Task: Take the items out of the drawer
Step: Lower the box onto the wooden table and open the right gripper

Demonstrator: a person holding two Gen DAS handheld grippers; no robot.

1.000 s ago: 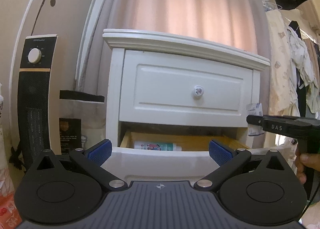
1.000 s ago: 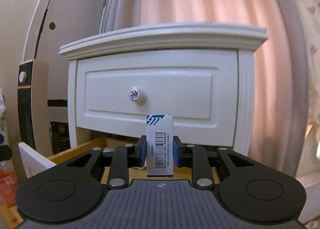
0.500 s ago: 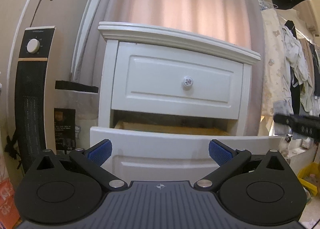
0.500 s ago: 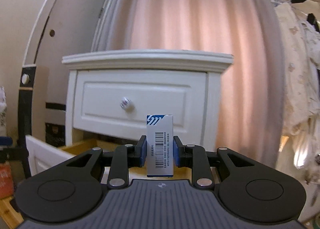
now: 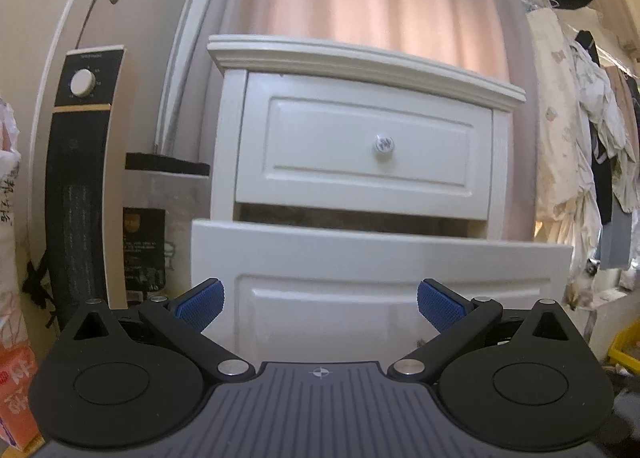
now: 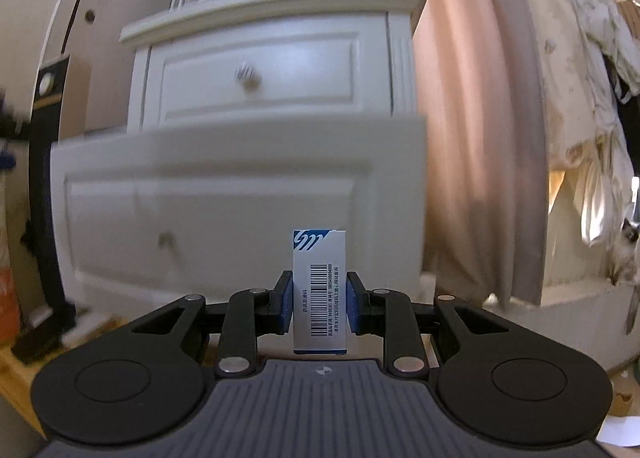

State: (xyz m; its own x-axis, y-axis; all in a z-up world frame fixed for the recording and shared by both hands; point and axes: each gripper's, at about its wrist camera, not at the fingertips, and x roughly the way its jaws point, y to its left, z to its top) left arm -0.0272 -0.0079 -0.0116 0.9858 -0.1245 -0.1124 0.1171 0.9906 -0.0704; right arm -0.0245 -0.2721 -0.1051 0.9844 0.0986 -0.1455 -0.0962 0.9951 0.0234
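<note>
Between right tool (image 6: 319, 296) pads: one box (image 6: 319, 292)

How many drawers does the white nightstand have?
2. The upper white panelled drawer is closed, with a round knob. The lower white drawer below it is pulled out; its inside is hidden from both views. More drawers could be below the frame.

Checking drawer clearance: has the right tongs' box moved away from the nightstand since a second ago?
Yes. The right tongs, gripping the box, have dropped lower and backed off; the open lower drawer front now fills the view.
</note>
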